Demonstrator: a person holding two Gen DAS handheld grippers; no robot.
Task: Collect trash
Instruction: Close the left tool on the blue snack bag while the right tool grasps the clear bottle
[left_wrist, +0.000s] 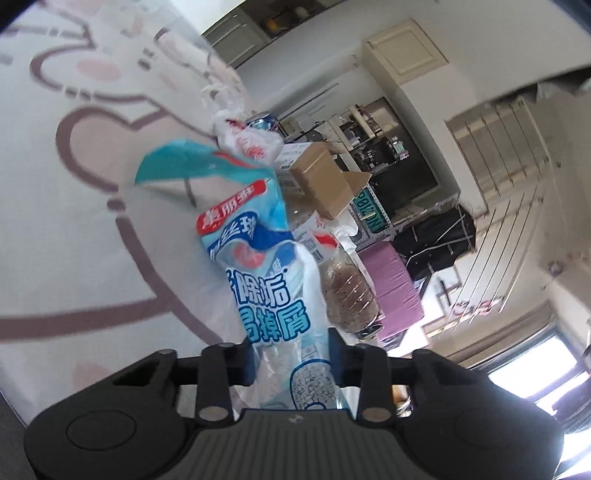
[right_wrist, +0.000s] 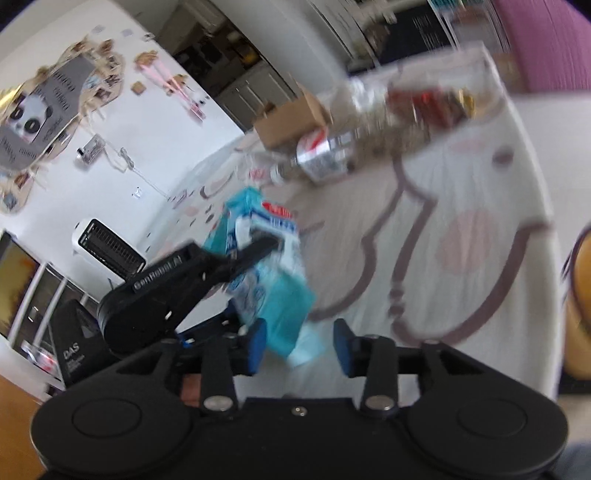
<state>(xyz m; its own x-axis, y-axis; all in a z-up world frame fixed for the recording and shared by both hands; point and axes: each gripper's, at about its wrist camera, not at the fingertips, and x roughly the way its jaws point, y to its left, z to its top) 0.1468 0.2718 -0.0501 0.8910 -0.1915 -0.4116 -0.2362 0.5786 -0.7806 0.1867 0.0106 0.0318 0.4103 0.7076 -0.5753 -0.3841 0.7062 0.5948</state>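
Note:
My left gripper (left_wrist: 291, 354) is shut on a crumpled blue and white plastic wrapper (left_wrist: 258, 266) with Chinese print, held above a white cloth with brown heart outlines (left_wrist: 74, 221). In the right wrist view the same wrapper (right_wrist: 266, 273) hangs from the left gripper (right_wrist: 258, 247), which comes in from the left. My right gripper (right_wrist: 299, 343) is open, its blue pads just below and either side of the wrapper's lower end. More trash lies beyond: a clear plastic bottle (left_wrist: 349, 291), a white plastic bag (left_wrist: 243, 140) and a can (left_wrist: 264, 122).
An open cardboard box (left_wrist: 325, 177) stands past the trash on the cloth; it also shows in the right wrist view (right_wrist: 288, 118). A clear container (right_wrist: 424, 99) holds red items. A purple surface (left_wrist: 391, 284) and dark shelves (left_wrist: 399, 147) lie behind. The right view is motion-blurred.

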